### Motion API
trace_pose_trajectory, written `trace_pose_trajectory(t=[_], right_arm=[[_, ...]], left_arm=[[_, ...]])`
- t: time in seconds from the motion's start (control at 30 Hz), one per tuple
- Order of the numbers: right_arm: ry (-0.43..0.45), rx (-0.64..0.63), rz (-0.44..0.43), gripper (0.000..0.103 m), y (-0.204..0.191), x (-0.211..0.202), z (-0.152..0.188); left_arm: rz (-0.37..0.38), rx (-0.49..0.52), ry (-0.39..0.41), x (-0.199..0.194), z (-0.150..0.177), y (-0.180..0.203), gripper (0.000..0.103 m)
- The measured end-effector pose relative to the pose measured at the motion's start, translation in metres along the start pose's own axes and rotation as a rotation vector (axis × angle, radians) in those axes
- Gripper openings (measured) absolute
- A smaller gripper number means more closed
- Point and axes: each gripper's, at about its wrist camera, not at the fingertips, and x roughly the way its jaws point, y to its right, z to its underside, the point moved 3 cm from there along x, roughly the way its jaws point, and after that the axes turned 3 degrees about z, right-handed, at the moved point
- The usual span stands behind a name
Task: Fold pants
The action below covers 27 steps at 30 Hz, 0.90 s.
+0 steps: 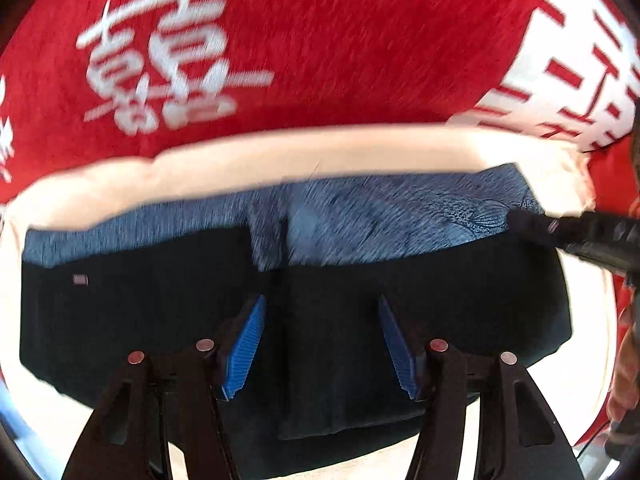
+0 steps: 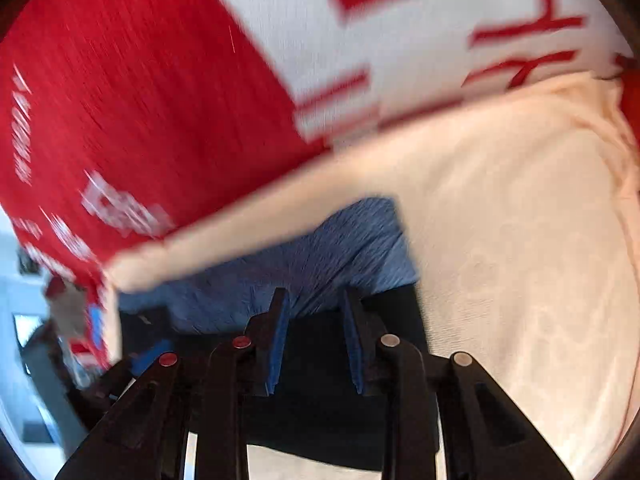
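Both pairs of fingers stand parted and grasp nothing. We see the left gripper hang over the folded dark pants, blue pads clear of the cloth. Our right gripper points down at the pants' right end, jaws narrower, nothing pinched; it shows in the left view as a black tip. Pants lie on a cream sheet, long axis across the left view, blue patterned part along the far edge. Red blanket beyond; cream margin all round.

Black hand-held gripper (blue ribbed pads).
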Motion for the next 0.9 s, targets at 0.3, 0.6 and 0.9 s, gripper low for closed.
trace_pose_trajectory(t=[0.3, 0.6, 0.9], right_arm=[[-0.075, -0.201, -0.003, 0.030, -0.044, 0.018, 0.040], [0.032, -0.568, 0.058, 0.060, -0.110, -0.012, 0.096], [0.104, -1.003, 0.331, 0.059, -0.175, 0.035, 0.147]], left_arm=[[0.029, -0.080, 0.000, -0.006, 0.024, -0.020, 0.060], [0.007, -0.175, 0.025, -0.038, 0.067, -0.088, 0.060], [-0.021, -0.238, -0.009, -0.037, 0.097, -0.143, 0.060]])
